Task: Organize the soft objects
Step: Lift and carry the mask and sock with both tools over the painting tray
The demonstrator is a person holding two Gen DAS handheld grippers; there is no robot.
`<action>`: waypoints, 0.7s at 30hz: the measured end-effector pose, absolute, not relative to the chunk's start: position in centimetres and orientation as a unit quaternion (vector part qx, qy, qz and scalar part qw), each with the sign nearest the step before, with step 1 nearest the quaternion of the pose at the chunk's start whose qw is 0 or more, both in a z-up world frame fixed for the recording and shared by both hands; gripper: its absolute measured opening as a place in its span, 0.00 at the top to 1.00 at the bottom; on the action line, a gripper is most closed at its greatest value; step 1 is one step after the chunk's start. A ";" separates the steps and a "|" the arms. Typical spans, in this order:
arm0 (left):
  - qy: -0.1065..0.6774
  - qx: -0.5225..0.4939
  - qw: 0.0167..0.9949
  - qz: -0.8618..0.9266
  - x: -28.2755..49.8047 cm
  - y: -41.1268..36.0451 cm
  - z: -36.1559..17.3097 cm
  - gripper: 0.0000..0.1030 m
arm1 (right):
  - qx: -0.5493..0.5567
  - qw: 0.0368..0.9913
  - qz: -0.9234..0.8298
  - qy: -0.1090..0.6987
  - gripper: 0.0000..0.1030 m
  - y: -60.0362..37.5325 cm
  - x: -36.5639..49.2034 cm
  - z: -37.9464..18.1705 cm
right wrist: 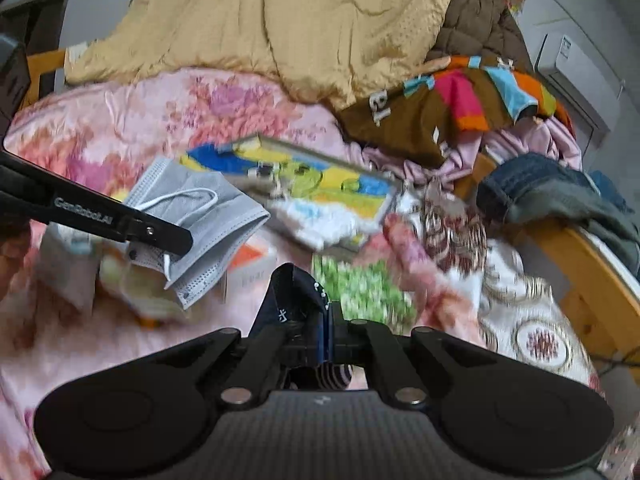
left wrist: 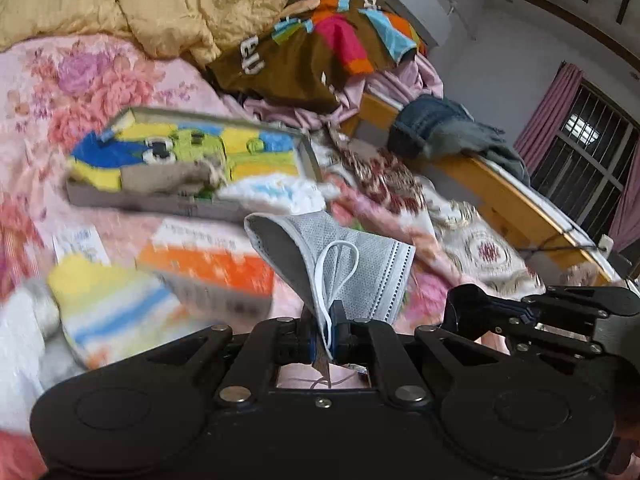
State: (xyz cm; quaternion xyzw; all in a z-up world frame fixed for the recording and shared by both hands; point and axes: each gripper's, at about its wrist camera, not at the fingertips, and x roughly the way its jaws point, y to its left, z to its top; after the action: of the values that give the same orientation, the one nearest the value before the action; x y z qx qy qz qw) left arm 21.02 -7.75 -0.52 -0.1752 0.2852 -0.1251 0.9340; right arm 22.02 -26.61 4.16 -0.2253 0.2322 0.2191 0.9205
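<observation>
My left gripper (left wrist: 325,322) is shut on a grey face mask (left wrist: 352,260) with white ear loops and holds it above the bed. The mask (right wrist: 208,216) and left gripper (right wrist: 176,240) also show at the left of the right wrist view. My right gripper (right wrist: 326,330) is shut on a dark navy sock (right wrist: 296,296) with small white dots; it also shows at the right of the left wrist view (left wrist: 476,308). A shallow grey box (left wrist: 192,200) on the pink floral bedspread (left wrist: 100,76) holds colourful soft items (left wrist: 180,148).
An orange-and-white carton (left wrist: 208,268), a striped yellow sock (left wrist: 112,304) and a white-blue cloth (left wrist: 276,196) lie near the box. A yellow quilt (right wrist: 300,20), a brown patchwork garment (right wrist: 440,108) and jeans (right wrist: 552,192) pile at the back and right by the wooden bed frame (right wrist: 592,280).
</observation>
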 end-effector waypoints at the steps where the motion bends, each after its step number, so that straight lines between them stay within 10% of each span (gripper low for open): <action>1: 0.280 -0.173 0.936 -0.125 21.6 -7.3 0.0 0.94 | -0.224 0.921 0.221 0.230 0.98 -26.3 22.4 4.4; 21: 0.289 -0.157 0.944 -0.013 36.4 -0.3 4.2 0.93 | -0.122 0.950 0.247 0.146 0.98 -18.6 39.0 12.7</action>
State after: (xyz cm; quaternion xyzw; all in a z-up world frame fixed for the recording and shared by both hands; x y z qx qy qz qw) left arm 36.41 -0.33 4.19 -0.1566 0.2892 -0.0126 0.9443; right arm 39.01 -18.55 12.70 -0.1215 0.1462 0.2471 0.9502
